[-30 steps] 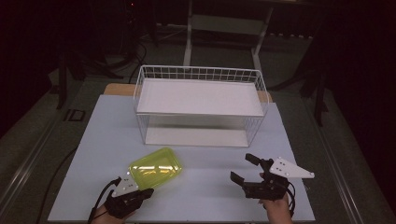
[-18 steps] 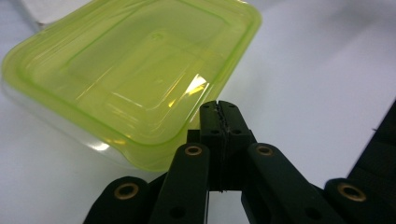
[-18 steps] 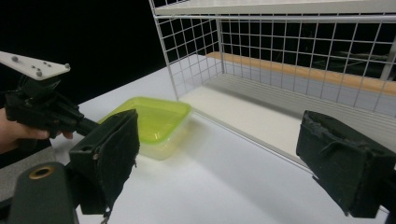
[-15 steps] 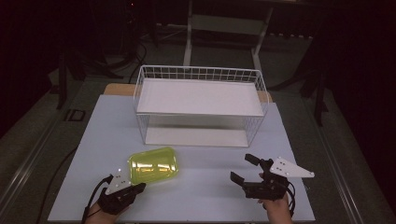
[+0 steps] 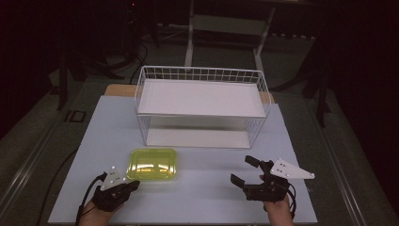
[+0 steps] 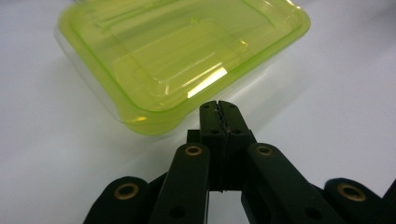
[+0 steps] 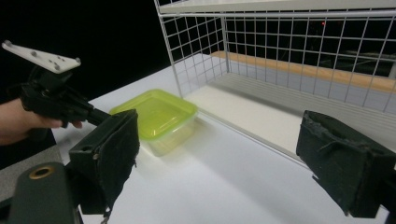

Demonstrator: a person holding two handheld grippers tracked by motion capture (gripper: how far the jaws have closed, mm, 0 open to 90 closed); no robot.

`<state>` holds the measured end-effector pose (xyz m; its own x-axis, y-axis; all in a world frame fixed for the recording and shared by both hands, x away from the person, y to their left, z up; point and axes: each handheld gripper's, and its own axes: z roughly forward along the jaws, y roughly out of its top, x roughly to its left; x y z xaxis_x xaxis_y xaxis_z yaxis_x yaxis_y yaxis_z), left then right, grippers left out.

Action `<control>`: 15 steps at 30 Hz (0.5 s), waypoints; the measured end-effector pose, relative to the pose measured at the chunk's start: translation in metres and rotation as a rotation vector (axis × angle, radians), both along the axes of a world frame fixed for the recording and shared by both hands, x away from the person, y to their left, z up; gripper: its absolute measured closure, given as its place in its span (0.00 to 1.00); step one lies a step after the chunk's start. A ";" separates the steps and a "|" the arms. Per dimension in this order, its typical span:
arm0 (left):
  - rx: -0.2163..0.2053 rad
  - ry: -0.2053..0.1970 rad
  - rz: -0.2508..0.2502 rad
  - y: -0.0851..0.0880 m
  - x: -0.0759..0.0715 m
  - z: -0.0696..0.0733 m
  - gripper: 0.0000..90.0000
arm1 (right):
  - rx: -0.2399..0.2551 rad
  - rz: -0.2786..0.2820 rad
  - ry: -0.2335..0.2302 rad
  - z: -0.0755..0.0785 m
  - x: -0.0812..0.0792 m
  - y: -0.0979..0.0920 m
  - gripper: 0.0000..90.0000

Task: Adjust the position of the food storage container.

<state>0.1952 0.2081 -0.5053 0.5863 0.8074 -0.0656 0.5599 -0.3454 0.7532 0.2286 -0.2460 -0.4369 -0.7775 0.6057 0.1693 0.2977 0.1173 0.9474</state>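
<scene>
Presently we note left gripper (image 5: pixel 133 184) low on table, jaws closed, empty, tips just beside yellow-green lidded container (image 5: pixel 152 164), right gripper (image 5: pixel 245 171) resting apart, jaws wide, empty.

This looks like a lab or recording studio set up for staged work. A plain white bench (image 5: pixel 197 188) stands lit amid darkness, with cables (image 5: pixel 136 52) trailing on the floor and metal stand legs (image 5: pixel 190 33) behind. A bare white wire rack (image 5: pixel 202 106) sits on it.

Yellow container (image 5: pixel 152 164) flat on table (image 5: pixel 211 197) (left claw (image 5: pixel 133 184) beside).
</scene>
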 end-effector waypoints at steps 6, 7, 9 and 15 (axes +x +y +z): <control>0.002 -0.085 0.046 0.021 0.009 0.011 1.00 | -0.011 0.005 -0.007 -0.001 0.000 0.002 0.15; -0.001 -0.099 0.057 0.026 0.014 0.011 1.00 | -0.009 0.009 -0.011 -0.001 -0.001 0.003 0.15; 0.031 -0.125 0.080 0.036 0.023 0.010 1.00 | 0.001 0.019 -0.022 0.000 -0.002 0.004 0.15; -0.022 -0.140 0.078 0.056 0.051 -0.011 1.00 | -0.004 0.023 -0.015 -0.001 -0.001 0.004 0.15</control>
